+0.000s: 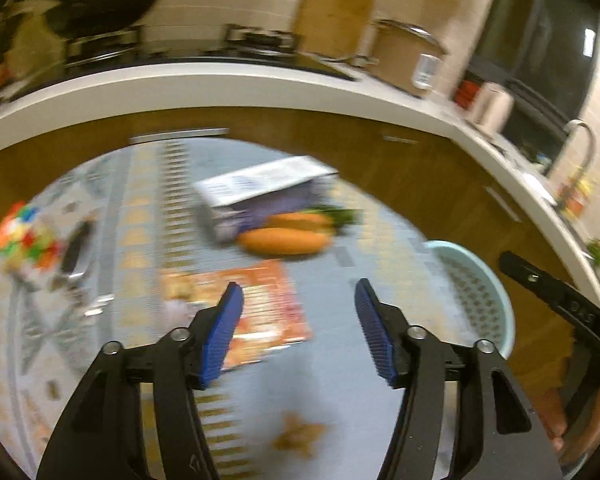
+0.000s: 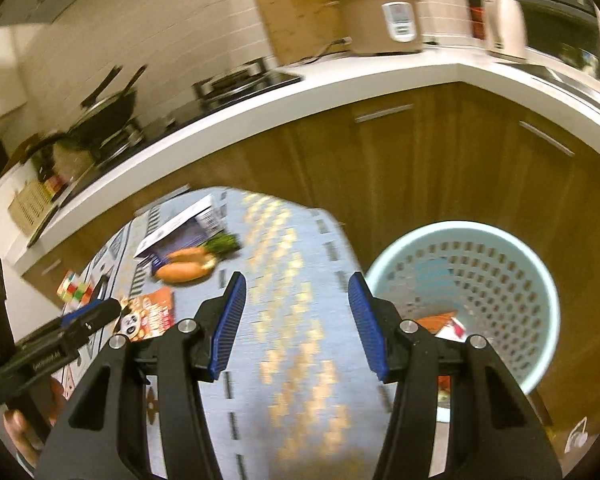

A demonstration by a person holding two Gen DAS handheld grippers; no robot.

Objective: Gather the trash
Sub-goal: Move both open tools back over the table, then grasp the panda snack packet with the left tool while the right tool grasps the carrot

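Both grippers (image 1: 299, 298) (image 2: 297, 292) spread wide, empty | orange packet (image 1: 260, 312) flat, long axis running away | basket (image 2: 540, 280) upright

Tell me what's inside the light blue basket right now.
The perforated basket holds an orange and white wrapper near the bottom. The right gripper, jaws open, hides part of the floor of the basket.

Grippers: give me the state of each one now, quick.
Left gripper: open, holding nothing, above the orange packet on the mat.
Right gripper: open, holding nothing, beside the light blue basket.
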